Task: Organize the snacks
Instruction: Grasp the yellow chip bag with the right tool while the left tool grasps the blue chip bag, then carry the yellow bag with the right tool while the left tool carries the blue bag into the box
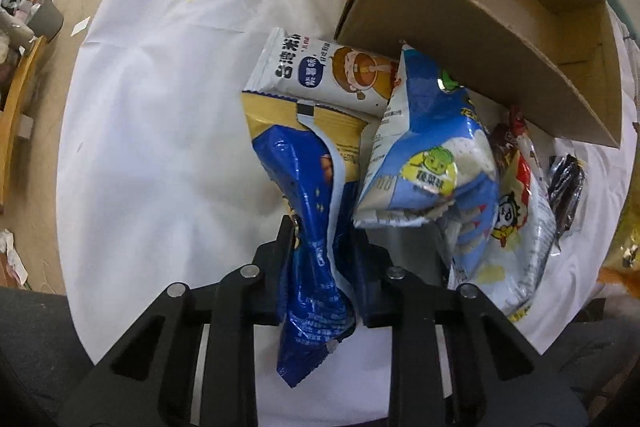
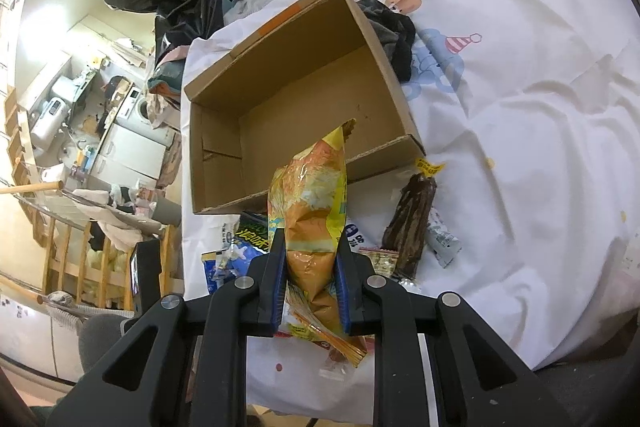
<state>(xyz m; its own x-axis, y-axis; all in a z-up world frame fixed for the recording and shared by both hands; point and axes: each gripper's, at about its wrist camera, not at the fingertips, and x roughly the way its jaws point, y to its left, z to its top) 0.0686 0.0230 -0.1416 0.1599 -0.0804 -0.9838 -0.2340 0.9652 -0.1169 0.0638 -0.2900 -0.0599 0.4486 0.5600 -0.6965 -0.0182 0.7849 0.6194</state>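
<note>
My left gripper (image 1: 322,227) is shut on a dark blue and yellow snack bag (image 1: 308,203), squeezed at its middle over the white sheet. Beside it lie a white rice-cracker pack (image 1: 320,75), a light blue bag (image 1: 424,155) and a red and white bag (image 1: 516,195). An open cardboard box (image 1: 480,7) stands just beyond them. My right gripper (image 2: 310,247) is shut on an orange and yellow snack bag (image 2: 312,203), held up in front of the same box (image 2: 304,95), whose inside looks bare. A brown wrapped bar (image 2: 410,223) lies to the right.
A dark wrapped snack (image 1: 564,187) lies at the far right of the pile. Small packets (image 2: 442,239) and blue packs (image 2: 236,247) lie near the box. Dark clothing (image 2: 396,31) sits behind the box. The bed edge (image 2: 182,187) drops to the room floor at left.
</note>
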